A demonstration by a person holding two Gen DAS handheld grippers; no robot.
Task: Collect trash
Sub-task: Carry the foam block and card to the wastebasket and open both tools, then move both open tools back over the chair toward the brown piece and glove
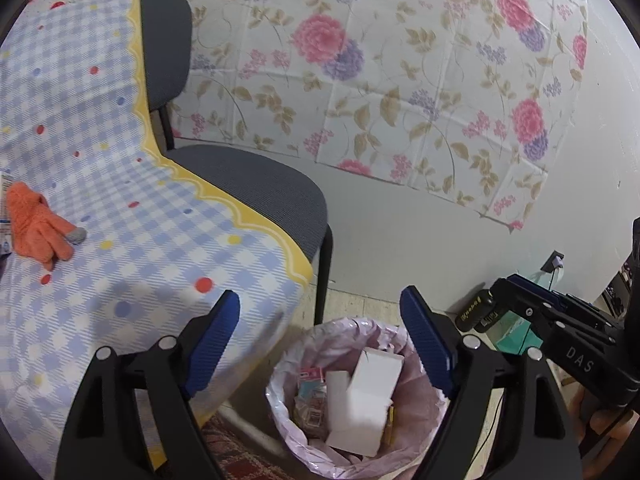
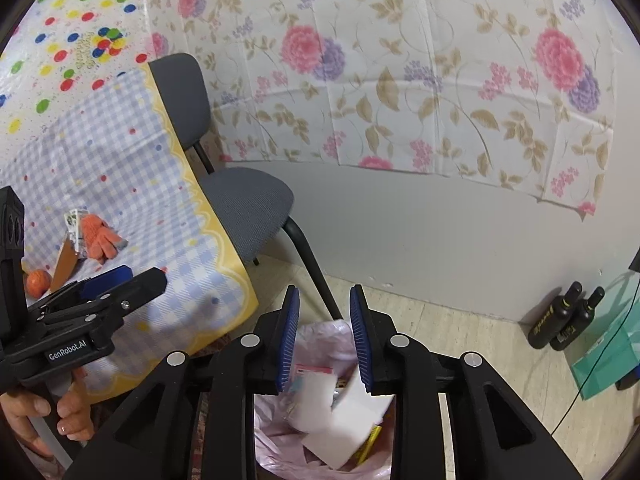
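Tongs [image 2: 325, 340] open, box [image 2: 344, 420] blurred, bin [image 2: 320, 332] half-hidden

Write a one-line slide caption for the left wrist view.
Left gripper open above the pink-lined trash bin, white box inside; orange glove lies on the checked tablecloth.

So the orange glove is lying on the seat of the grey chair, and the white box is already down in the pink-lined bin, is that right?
Not quite. The orange glove lies on the blue checked tablecloth on the table, not on the grey chair, whose seat is bare; the right wrist view shows this. The rest holds: the white box is inside the pink-lined bin.
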